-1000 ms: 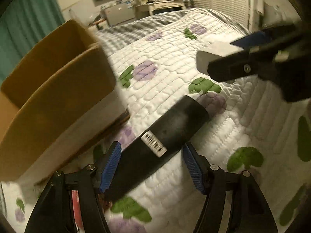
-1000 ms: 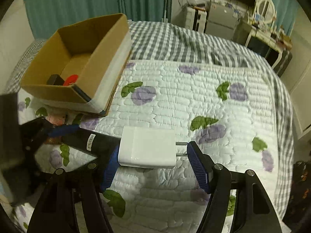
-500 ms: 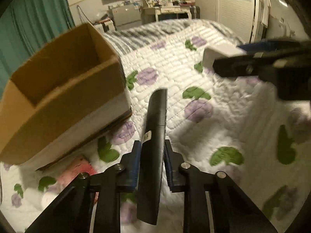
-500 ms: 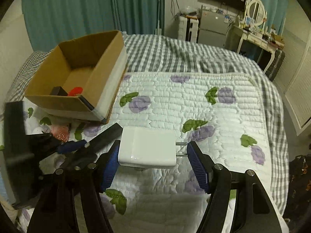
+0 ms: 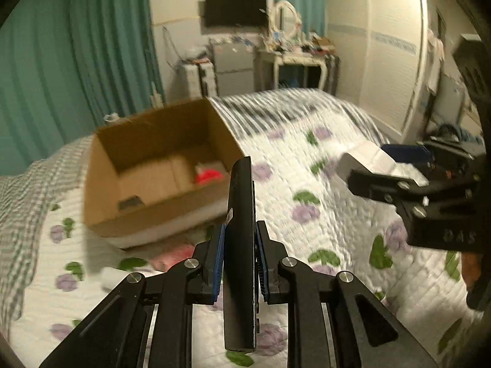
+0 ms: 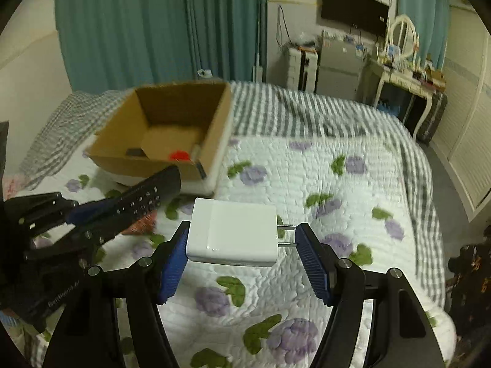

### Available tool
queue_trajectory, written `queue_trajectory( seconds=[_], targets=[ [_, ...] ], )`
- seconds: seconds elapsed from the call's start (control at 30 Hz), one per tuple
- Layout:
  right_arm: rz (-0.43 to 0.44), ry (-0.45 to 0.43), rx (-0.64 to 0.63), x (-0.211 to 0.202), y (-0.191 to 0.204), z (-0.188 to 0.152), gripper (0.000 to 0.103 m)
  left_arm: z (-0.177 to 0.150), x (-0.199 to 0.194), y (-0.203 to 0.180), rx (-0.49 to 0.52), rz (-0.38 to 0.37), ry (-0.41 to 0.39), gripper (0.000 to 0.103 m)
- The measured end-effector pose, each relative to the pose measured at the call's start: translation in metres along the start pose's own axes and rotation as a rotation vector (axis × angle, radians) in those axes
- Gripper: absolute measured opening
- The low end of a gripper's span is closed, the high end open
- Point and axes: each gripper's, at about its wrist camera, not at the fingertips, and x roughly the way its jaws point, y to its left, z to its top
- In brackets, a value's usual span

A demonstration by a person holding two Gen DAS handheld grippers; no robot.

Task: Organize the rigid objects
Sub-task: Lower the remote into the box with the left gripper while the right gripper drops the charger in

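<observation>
My left gripper (image 5: 239, 263) is shut on a black remote control (image 5: 240, 245) and holds it on edge above the quilt, pointing at the open cardboard box (image 5: 101, 211). From the right wrist view the remote (image 6: 144, 197) shows its buttons and sits just short of the box (image 6: 116, 159). My right gripper (image 6: 242, 251) is shut on a white plug charger (image 6: 231, 236), its prongs against the right pad, held above the quilt. The box holds a red item (image 5: 208, 176) and a dark item (image 5: 130, 204).
The box stands on a white quilt (image 6: 337, 190) with purple flowers over a grey checked bedspread. A pink item (image 5: 172, 256) and a white item (image 5: 113, 276) lie on the quilt in front of the box. Teal curtains, a desk and a wardrobe stand behind.
My left gripper closed on the remote, lifted it off the quilt and turned toward the box. My right gripper rose with the charger still in it.
</observation>
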Motion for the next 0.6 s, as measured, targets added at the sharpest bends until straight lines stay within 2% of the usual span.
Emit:
queue_trajectory(
  seconds=[0.17,0.3,0.43,0.6],
  targets=[
    [0.007,-0.089,-0.055,-0.03,0.023,0.03,0.068,0.026,-0.033,0.031,-0.062,0.072,-0.077,0.019],
    [0.03,-0.14,-0.074,-0.036,0.037,0.055,0.068,0.047,-0.044,0.06,-0.108,0.117,-0.111,0.019],
    [0.059,-0.172,-0.084,-0.024,0.05,0.083,0.068,0.061,-0.035,0.083,-0.129,0.158,-0.122,0.019],
    [0.083,-0.179,-0.083,0.016,0.061,0.116,0.068,0.074,0.005,0.108,-0.15,0.174,-0.092,0.019]
  ],
)
